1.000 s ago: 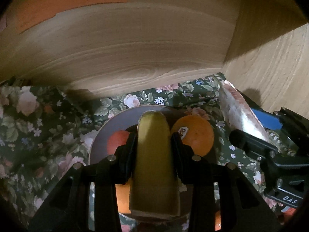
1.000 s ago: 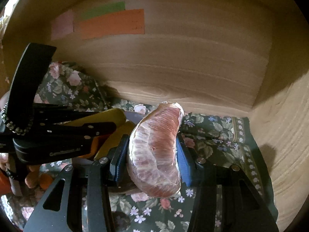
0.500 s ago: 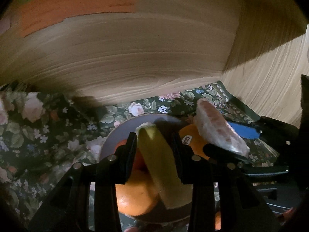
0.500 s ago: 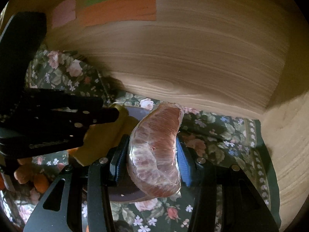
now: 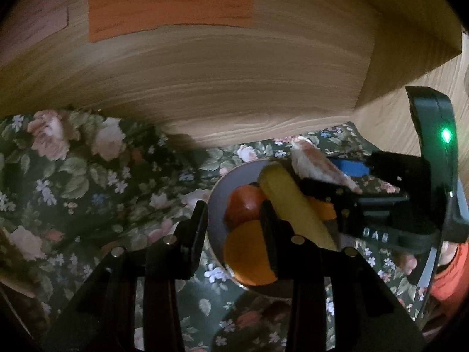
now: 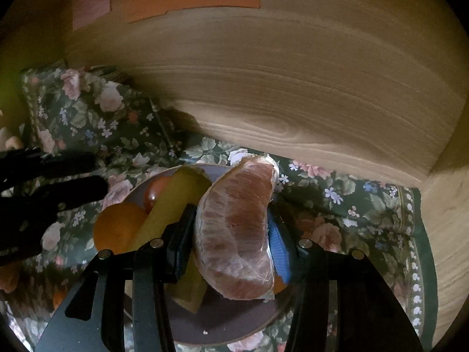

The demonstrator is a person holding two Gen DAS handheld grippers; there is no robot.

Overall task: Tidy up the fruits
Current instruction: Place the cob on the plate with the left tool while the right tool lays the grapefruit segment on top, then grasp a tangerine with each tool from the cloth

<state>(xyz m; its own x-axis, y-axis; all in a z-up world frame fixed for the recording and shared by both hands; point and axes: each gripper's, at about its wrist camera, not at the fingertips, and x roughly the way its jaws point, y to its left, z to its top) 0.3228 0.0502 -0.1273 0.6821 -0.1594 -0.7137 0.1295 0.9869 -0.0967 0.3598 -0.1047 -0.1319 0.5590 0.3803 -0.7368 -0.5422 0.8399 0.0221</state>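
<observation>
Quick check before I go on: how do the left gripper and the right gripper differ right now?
The left gripper is open with nothing between its fingers; the right gripper is shut on the peeled pink grapefruit segment. The left gripper sits beside the grey plate, off its left rim over the floral tablecloth, while the right gripper hangs over the plate beside the yellow banana piece. Both are black and point toward the wooden back wall.

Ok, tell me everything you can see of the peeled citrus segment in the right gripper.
The citrus segment is a large peeled wedge, pinkish flesh under a pale, veined membrane, curved like a crescent. It stands roughly upright, pinched at its sides by the right gripper, over the plate, beside the yellow banana piece. In the left wrist view only its tip shows.
</observation>
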